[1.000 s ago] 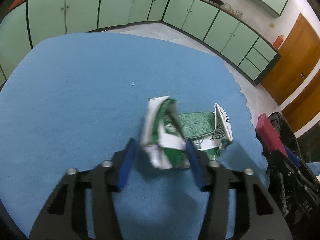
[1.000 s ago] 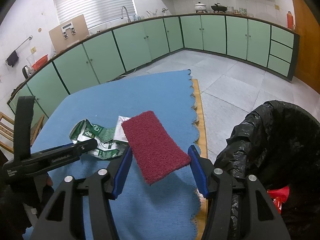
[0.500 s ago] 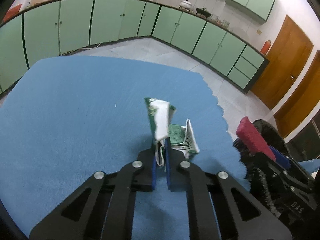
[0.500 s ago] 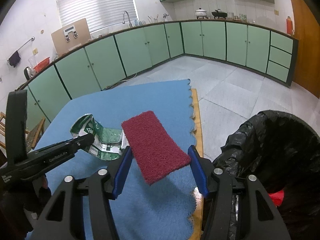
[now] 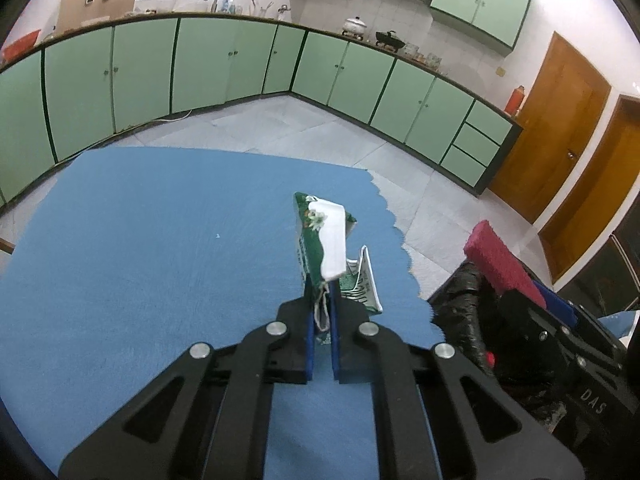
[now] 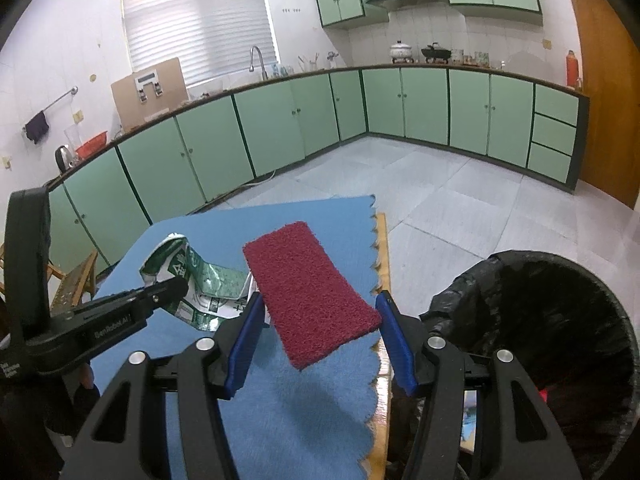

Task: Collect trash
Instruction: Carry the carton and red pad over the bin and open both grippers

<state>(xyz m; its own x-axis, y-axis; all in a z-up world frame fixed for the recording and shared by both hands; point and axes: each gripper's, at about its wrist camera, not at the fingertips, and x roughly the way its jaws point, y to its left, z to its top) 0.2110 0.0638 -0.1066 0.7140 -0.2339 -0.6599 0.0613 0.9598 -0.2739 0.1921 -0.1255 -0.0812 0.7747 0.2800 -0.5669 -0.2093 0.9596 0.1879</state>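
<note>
The left gripper (image 5: 322,316) has its fingers pinched nearly together on a crumpled green-and-white carton (image 5: 320,240), lifted above the blue desk (image 5: 140,240). Only the right wrist view shows the right gripper (image 6: 320,332) with its fingers set wide, clamping a maroon scouring pad (image 6: 308,288) by its edges, with the black-lined trash bin (image 6: 560,320) just right of the desk. Green cabinets (image 6: 280,120) stand beyond.

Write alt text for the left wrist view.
The left hand-held gripper is shut on a crumpled green-and-white paper carton, above a blue felt table mat. At right, a flat dark-red scouring pad sits over a black-lined trash bin.
</note>
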